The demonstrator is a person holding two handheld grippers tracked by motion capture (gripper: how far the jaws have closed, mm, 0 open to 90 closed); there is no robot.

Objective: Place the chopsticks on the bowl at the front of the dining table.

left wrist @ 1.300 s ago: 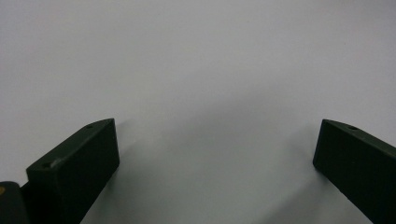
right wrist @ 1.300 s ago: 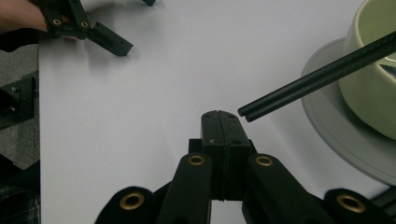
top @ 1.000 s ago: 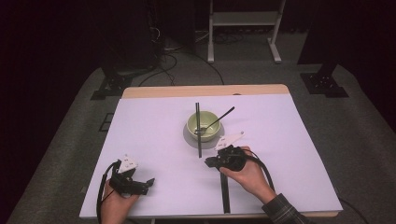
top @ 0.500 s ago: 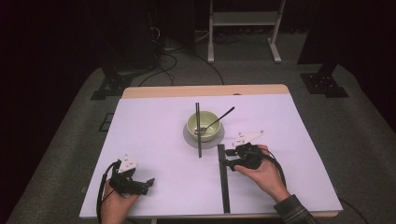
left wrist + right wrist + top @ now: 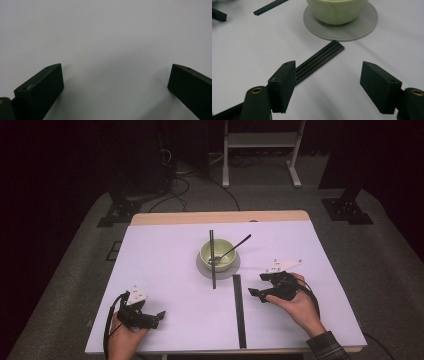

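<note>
At the lower left of the high view, the left gripper (image 5: 152, 317) rests low over the white table (image 5: 165, 265), held in a hand; its own view shows its jaws spread wide over bare white surface, gripping nothing. At lower right of centre, the right gripper (image 5: 259, 286) sits in a hand with a plaid cuff, its jaws likewise spread apart and empty. In the right gripper view, a flat black ribbed strip (image 5: 319, 60) lies on the table, passing under and behind the left-hand jaw; in the high view the same strip (image 5: 239, 310) runs from the table's near edge up toward the centre, just left of the right gripper. Just beyond its far end, mid-frame, a pale green bowl (image 5: 217, 254) stands on a grey round saucer (image 5: 231, 269). A dark spoon-like utensil (image 5: 231, 250) leans in the bowl, handle pointing to the upper right. A second thin black strip (image 5: 213, 257) lies across the bowl, running toward the far edge. What else the bowl holds cannot be told. No writing can be read anywhere.
</note>
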